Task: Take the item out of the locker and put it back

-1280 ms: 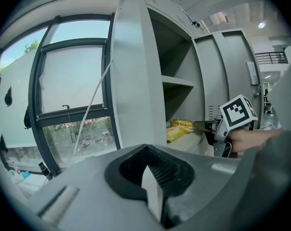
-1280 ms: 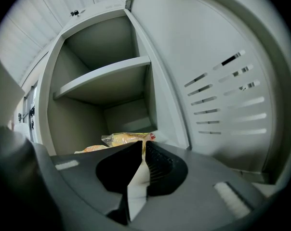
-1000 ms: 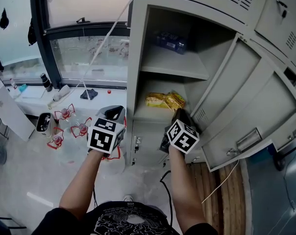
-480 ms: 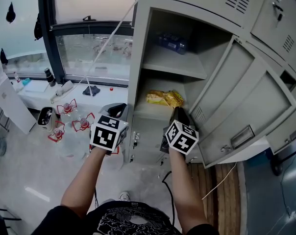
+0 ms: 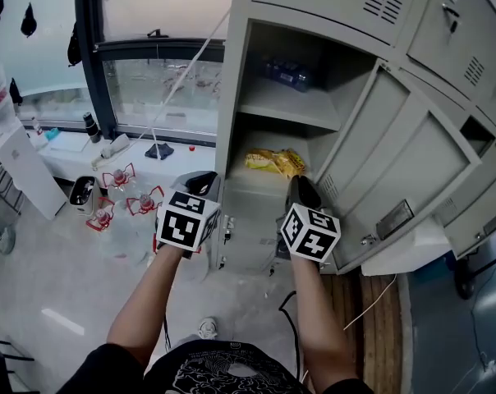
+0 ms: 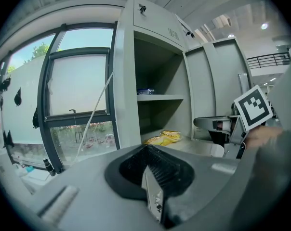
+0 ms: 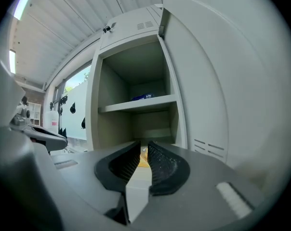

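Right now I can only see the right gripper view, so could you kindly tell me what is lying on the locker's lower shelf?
Observer: A yellow snack bag lies there, and it is the only thing on that shelf.
Operator: Thank you; is anything standing to the left of the locker?
Observer: Yes, several clear bottles with red handles stand on the floor below the window.

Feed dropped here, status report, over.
Left gripper shut, empty; right gripper barely ajar, empty. Yellow bag on lower shelf, untouched. Locker door open, nothing blocking.
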Motion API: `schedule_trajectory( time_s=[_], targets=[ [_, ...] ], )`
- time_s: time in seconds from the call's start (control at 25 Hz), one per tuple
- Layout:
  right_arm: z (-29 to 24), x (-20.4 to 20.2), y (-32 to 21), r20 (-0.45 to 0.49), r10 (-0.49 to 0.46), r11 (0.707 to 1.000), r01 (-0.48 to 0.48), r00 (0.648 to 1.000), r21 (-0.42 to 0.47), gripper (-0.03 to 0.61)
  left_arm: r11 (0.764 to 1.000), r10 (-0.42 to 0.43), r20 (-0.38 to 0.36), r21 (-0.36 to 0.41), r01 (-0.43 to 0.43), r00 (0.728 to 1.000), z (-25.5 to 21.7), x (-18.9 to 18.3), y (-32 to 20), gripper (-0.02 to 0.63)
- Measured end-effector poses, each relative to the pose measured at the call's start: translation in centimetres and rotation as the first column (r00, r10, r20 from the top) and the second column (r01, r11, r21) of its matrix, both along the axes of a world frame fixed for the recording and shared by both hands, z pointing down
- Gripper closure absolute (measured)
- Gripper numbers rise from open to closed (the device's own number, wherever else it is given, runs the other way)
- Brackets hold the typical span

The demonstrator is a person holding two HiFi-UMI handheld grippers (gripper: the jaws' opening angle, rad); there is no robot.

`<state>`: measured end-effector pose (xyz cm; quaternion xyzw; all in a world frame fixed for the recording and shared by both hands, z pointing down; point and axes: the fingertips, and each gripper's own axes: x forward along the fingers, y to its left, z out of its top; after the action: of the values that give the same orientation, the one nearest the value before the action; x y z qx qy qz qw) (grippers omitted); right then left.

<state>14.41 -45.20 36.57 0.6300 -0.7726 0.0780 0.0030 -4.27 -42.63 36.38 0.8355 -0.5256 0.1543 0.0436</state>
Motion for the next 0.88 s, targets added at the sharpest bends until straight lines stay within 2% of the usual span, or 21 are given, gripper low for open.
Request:
schedule_trajectory(
  time_s=[0.28, 0.88],
  targets=[
    [-1.7, 0.3, 3.3, -0.092, -0.071, 0.997, 0.072, 0.993, 0.005, 0.522, 1.0, -0.005, 0.005, 0.022, 0.005, 1.0, -1.1, 0.8, 2.0, 0.612],
    [-4.2, 1.4, 9.7, -0.127, -0.154, 0.987, 0.157, 0.98, 0.016, 0.543, 0.998, 0.008, 0.028, 0.058, -0.01, 1.0, -3.2, 1.5, 6.6, 0.612]
  ],
)
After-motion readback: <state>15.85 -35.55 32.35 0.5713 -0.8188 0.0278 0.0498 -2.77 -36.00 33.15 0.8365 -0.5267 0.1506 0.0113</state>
